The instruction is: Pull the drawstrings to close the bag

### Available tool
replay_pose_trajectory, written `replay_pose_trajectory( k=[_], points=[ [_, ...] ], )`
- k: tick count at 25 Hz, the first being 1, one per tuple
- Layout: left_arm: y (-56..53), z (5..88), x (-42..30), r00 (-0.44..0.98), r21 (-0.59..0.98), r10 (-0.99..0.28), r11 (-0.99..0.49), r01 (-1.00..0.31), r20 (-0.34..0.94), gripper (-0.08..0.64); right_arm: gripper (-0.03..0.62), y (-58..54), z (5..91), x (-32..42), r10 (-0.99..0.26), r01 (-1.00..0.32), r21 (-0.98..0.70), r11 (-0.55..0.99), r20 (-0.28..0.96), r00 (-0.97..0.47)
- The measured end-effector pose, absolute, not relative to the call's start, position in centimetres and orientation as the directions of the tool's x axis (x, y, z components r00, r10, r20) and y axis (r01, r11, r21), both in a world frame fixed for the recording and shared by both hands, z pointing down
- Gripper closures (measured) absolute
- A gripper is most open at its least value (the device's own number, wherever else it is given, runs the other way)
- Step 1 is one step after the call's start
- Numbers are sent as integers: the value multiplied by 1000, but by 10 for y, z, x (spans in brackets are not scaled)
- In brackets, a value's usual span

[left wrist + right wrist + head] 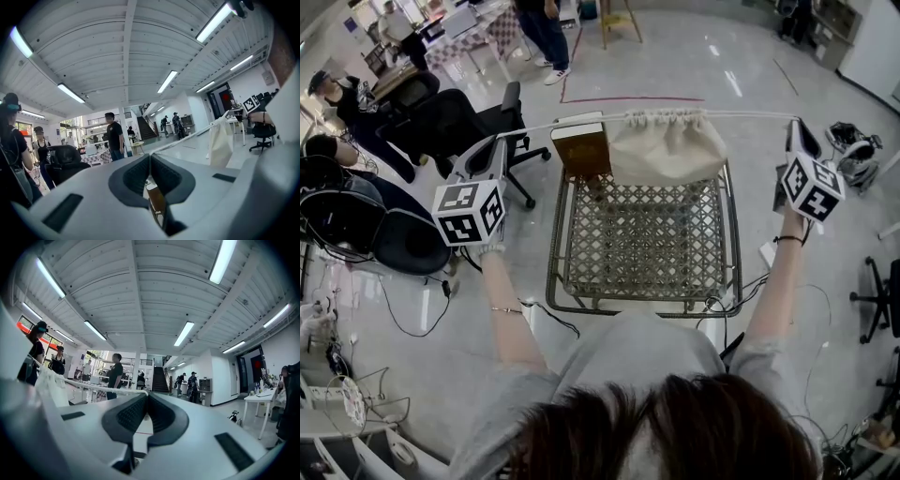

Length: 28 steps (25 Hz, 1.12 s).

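Cream cloth bag [666,148] hangs in the middle of the head view, strung on a white drawstring [553,122] that runs taut in a nearly straight line from one gripper to the other. The bag's mouth is bunched into tight gathers along the cord, and its body sags below. Its lower edge meets the far rim of a metal wire-mesh rack [642,239]; whether it rests on the rack cannot be told. A brown box [581,145] stands just beside the bag, on its left, at the rack's far corner.

The person holds both arms spread wide, one on either side of the rack. The left gripper [499,141] is out to the left of the box, and its marker cube faces the camera. In the left gripper view, the left gripper's [149,157] jaws are pressed together on the drawstring [187,138], which climbs away to the right to the hanging bag [220,140].

The right gripper [794,127] is out past the rack's right side, level with the bag's mouth. In the right gripper view, the right gripper's [146,397] jaws are likewise clamped together on the drawstring [93,386], which leads off left to the bag [51,380] at the picture's edge.

Black office chairs [469,117] stand on the pale floor to the left, and several people stand or sit in the background.
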State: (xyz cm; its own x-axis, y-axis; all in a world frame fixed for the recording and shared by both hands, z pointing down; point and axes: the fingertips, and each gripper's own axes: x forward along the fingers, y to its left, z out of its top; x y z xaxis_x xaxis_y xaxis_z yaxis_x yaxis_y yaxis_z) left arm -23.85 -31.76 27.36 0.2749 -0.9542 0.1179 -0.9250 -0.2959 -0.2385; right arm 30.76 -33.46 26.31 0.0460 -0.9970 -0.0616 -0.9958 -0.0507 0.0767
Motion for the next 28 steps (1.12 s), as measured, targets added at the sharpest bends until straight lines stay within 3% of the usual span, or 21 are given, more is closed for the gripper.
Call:
replay_pose_trajectory(
  k=[28],
  points=[
    [-324,267,-240,273,-267,-957,-291,-919,102,531,565,-338,261,306,-996,-990,126,-66,-72,57]
  ],
)
